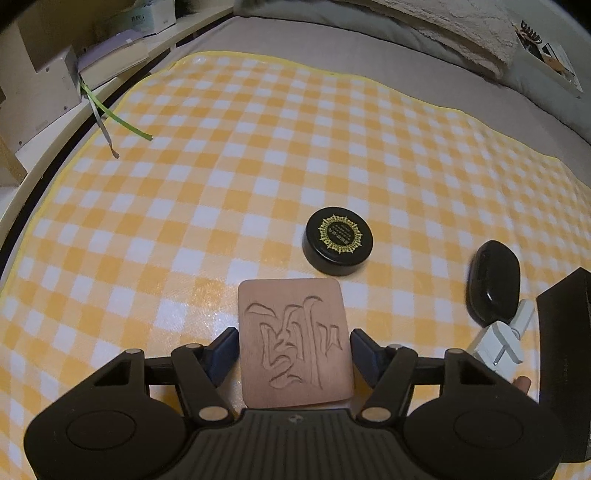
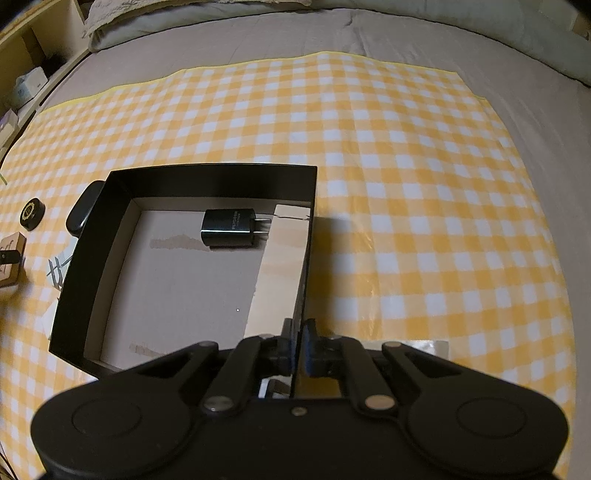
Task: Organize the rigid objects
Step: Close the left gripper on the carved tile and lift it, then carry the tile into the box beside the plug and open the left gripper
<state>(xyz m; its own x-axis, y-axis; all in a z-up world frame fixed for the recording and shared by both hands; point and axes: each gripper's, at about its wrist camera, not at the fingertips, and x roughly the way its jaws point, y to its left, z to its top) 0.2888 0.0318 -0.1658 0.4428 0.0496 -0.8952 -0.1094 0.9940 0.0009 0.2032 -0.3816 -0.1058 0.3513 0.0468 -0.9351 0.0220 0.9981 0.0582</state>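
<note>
A flat wooden block with a carved figure lies on the yellow checked cloth. My left gripper has one pad against each side of it. My right gripper is shut on the right wall of an open black box. A black charger plug lies inside the box at the far end. A round black tin with a gold emblem sits just beyond the block. A black oval case and a small white clip lie between the block and the box.
The cloth covers a grey bed, with pillows and a blanket at the far end. A shelf with boxes runs along the left, and green ribbons hang from it onto the cloth. Right of the box the cloth is bare.
</note>
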